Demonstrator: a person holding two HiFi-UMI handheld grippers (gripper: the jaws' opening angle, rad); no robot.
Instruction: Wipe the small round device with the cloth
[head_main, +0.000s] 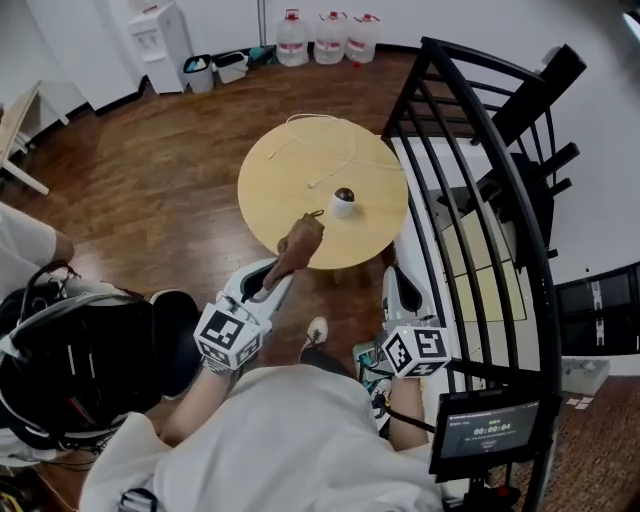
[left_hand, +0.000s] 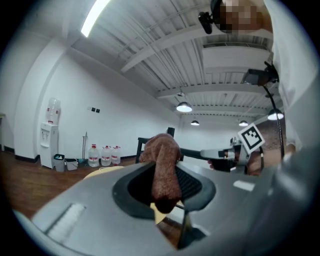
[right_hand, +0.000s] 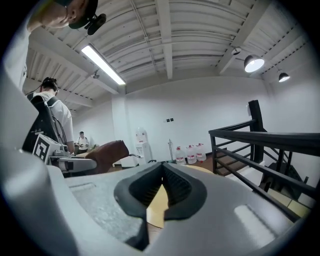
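Two grippers (head_main: 283, 266) (head_main: 398, 285), one cloth (head_main: 298, 245), one small round device (head_main: 343, 202), one table (head_main: 290, 170), three water jugs (head_main: 329, 38)

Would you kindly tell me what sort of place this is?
Probably an office or studio landing: a water dispenser and spare water jugs by the wall, a black stair railing, a round table.
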